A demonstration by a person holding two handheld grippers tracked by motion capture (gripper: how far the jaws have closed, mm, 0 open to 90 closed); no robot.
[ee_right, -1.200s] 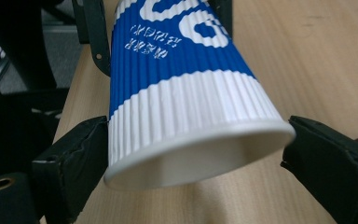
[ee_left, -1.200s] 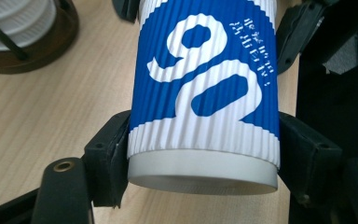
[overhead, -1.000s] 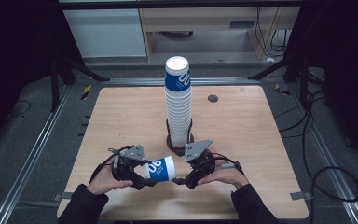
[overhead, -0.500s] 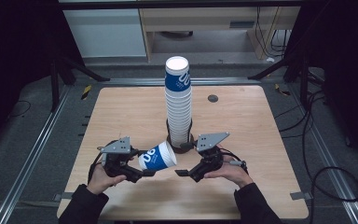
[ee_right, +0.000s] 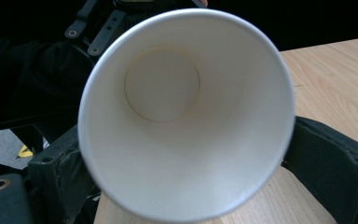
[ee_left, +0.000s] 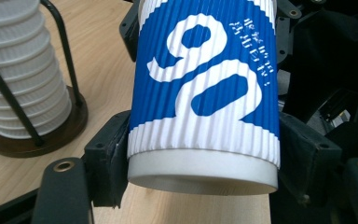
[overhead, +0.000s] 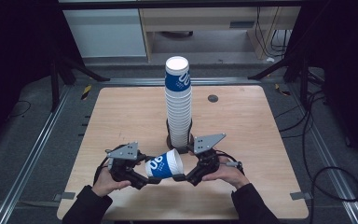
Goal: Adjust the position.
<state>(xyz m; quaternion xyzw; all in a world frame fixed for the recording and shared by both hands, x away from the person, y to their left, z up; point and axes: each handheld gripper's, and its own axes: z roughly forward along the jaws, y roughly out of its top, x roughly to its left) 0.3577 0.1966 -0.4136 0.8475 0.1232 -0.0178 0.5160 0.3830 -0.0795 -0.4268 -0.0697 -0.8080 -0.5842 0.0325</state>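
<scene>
A blue-and-white ribbed paper cup [overhead: 164, 163] lies on its side just above the wooden table [overhead: 261, 140], held between both grippers. My left gripper [overhead: 145, 173] is shut on its narrow base end; in the left gripper view the cup [ee_left: 205, 93] sits pressed between the black pads [ee_left: 109, 158]. My right gripper [overhead: 182, 175] is closed on the wide rim. In the right gripper view I look into the white inside of the cup [ee_right: 186, 116], with a pad [ee_right: 326, 163] against each side. A tall stack of matching cups [overhead: 178, 107] stands behind in a black wire holder [ee_left: 42, 135].
A small dark round hole [overhead: 212, 98] sits in the tabletop at the back right of the stack. Metal rails [overhead: 42, 140] run along both sides of the table. Cables [overhead: 321, 154] lie on the floor to the right. A pale cabinet [overhead: 107, 32] stands beyond the far edge.
The cup has tipped from level to a slant, its mouth now higher toward the right. The left hand shifted slightly left and partly back; both grippers keep their hold.
</scene>
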